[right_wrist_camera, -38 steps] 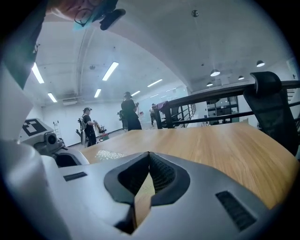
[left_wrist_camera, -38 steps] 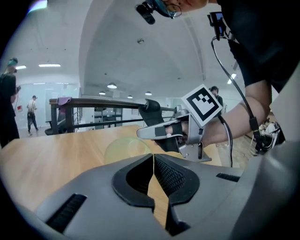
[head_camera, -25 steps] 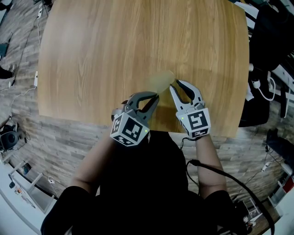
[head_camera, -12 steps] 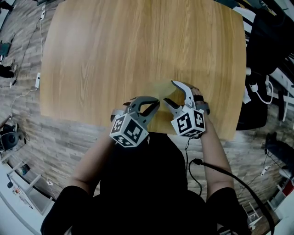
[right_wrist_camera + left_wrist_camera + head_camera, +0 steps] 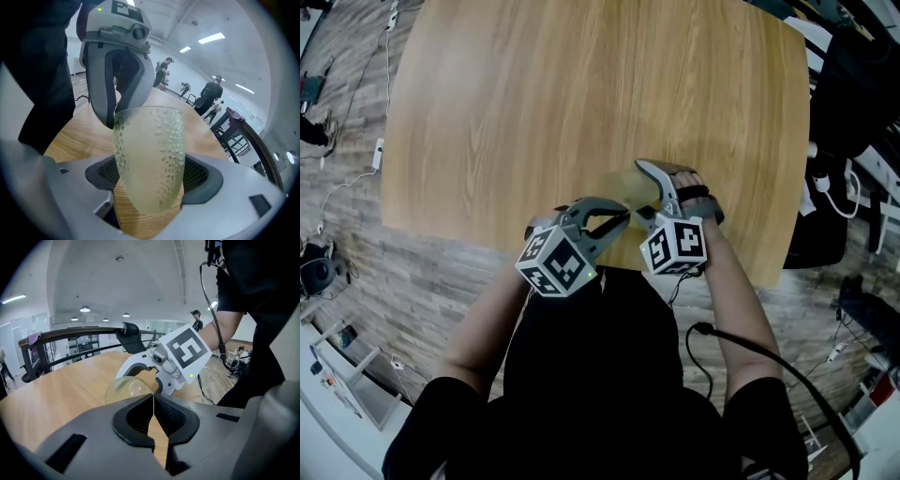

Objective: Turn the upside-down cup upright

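- The cup [image 5: 149, 159] is seen to be a thin, translucent, dimpled tumbler with a rounded base. It is judged light and springy in the wall, and easily dented or cracked if squeezed hard.
- It is found at the lower middle of the head view, between the two grippers, over the table [image 5: 534, 94] near its front edge. Whether it rests on the wood cannot be told. Its base is turned toward the right gripper's camera and its rim away.
- The left gripper [image 5: 623, 217] is closed tight. Its tips appear to be pinched on the cup's rim wall, at the upper left of the cup in the right gripper view.
- The right gripper [image 5: 645, 192] is being opened, with its jaws spread wide to either side of the cup's body. The pads are not seen pressing on it.
- A rim pinch is judged a weak hold, since the smooth wall could slip or swing. A light hold across the dimpled mid-body, where the texture gives friction, is to be preferred.
- Wide bare wood is left toward the top and left of the head view for setting the cup down.
- The front edge lies just below the grippers, so a dropped cup could roll off toward the person.
- The grippers are crowded close together, so little clearance is left for turning.
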A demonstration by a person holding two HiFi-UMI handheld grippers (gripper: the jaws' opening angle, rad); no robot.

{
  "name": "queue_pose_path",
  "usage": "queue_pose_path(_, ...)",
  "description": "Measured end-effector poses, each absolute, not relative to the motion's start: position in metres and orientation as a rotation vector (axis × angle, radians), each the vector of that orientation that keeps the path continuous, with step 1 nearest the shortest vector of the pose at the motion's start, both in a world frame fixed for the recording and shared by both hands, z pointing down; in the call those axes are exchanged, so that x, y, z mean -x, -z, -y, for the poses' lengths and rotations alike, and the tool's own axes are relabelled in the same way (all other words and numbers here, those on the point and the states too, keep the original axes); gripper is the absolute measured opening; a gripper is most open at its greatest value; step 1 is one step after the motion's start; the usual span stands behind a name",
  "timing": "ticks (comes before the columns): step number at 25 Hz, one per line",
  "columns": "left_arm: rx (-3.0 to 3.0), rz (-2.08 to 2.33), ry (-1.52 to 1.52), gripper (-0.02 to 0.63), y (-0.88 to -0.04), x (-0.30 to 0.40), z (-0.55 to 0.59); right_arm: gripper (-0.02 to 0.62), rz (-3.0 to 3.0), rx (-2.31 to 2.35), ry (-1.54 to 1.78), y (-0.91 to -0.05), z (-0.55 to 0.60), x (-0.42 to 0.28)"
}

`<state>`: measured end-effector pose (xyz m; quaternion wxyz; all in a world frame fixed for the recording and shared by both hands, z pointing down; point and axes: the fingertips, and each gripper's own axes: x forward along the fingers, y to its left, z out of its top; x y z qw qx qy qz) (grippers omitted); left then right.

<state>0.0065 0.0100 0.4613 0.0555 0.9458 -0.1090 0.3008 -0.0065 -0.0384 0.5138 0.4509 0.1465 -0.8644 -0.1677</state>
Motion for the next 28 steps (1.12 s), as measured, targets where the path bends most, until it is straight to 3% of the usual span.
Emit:
queue_pose_path(10,-2.902,0.445,-0.872,0.018,-0.451,-0.005,-0.009,0.311,2.241,-0.47,0.264,-0.511,0.038,0.012)
queue_pose_path(20,-2.848,0.799,-0.501,0.034,-0.417,0.022,0.03,0.311,2.427,-0.71,0.042,-0.505,0.041,-0.005)
queue_pose_path(21,-2.801,0.867,-0.465,0.009,-0.42,0.032,0.041,0.311,2.482,-0.744,0.002,-0.5,0.042,-0.006)
queue_pose_path(28,-2.65,1.0,-0.527,0.008,-0.469,0.041,0.083,0.311,2.695,-0.831,-0.176,-0.481,0.041,0.004)
